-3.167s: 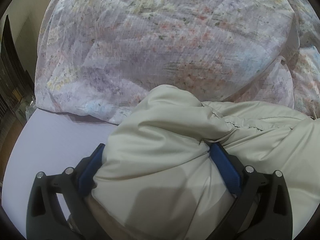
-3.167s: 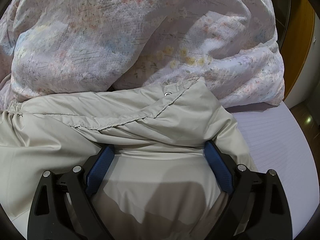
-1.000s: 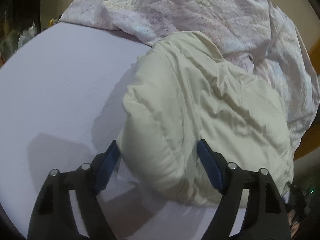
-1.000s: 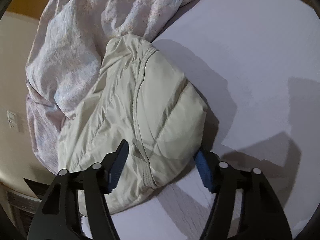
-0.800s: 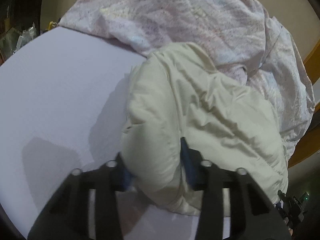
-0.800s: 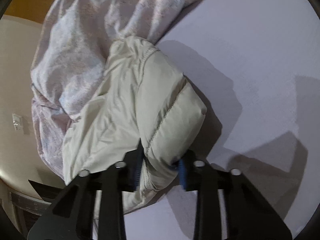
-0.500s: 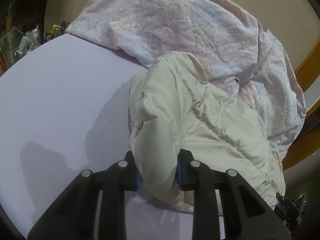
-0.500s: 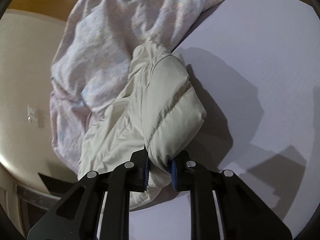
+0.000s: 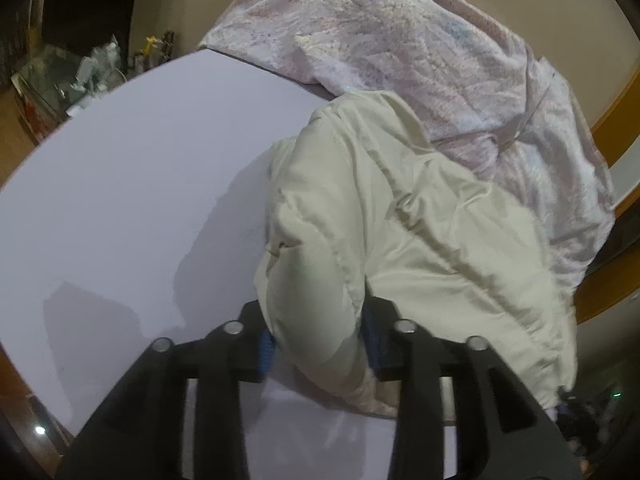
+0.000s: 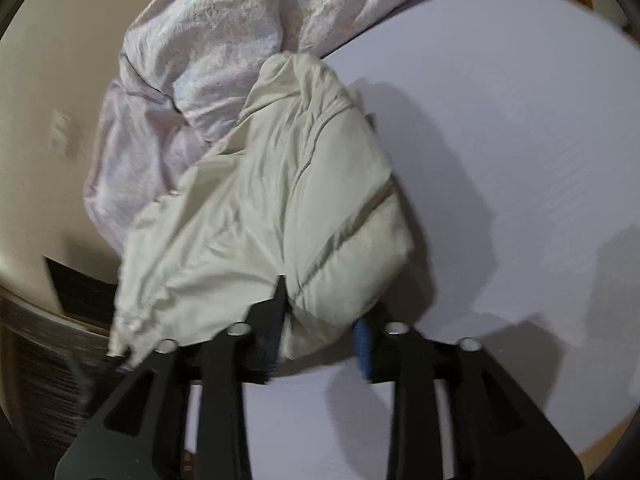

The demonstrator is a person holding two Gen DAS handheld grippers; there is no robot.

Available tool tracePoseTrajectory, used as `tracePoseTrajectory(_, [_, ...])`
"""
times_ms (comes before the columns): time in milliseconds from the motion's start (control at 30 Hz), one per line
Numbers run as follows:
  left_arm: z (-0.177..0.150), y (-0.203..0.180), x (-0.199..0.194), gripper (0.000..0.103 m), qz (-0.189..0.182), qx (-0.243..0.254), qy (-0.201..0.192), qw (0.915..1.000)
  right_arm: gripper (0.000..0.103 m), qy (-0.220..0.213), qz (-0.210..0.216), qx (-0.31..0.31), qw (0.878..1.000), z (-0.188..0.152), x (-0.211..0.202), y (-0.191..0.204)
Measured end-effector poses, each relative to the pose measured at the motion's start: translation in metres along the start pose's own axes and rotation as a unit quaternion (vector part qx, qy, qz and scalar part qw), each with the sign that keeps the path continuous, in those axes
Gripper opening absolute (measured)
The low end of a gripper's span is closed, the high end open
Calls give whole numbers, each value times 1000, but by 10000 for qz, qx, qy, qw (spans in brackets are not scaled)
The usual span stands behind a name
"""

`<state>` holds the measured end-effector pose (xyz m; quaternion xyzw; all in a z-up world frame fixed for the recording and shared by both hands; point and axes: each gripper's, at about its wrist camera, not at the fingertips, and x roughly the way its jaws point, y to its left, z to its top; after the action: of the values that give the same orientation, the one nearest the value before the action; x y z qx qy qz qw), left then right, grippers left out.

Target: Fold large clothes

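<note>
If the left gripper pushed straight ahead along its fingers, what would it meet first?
The left gripper is already clamped on the cream puffer jacket, so it meets more jacket first. Beyond that lies the floral duvet, though depth is unclear.

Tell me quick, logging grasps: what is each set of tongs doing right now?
Left tongs: closed on the cream jacket.
Right tongs: closed on the same jacket.

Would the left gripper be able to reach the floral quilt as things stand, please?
Probably not right away: the left gripper is shut on the cream jacket, whose bulk lies between it and the floral quilt.
</note>
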<state>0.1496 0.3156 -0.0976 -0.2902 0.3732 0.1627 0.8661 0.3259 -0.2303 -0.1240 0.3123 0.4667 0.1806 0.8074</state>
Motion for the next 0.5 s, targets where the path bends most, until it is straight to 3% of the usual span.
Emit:
tracePoseTrajectory(67, [-2, -2, 0, 56, 109, 119, -21, 9999, 50, -372, -494, -188, 9979, 2, -15, 3])
tracePoseTrajectory(133, [-5, -1, -2, 68, 151, 152, -46, 9998, 51, -897, -1102, -480, 9887, 3, -33, 9])
tracePoseTrajectory(200, [-7, 1, -2, 71, 114, 159, -44, 9998, 51, -1273, -1389, -780, 9790, 5, -44, 24])
tracePoseTrajectory(333, [-11, 2, 1, 76, -44, 49, 13, 10000, 50, -972, -803, -1500, 9806, -7, -15, 72])
tracePoseTrajectory(500, [-13, -3, 5, 84, -225, -44, -4, 9997, 49, -596, -350, -2461, 9668, -53, 45, 138])
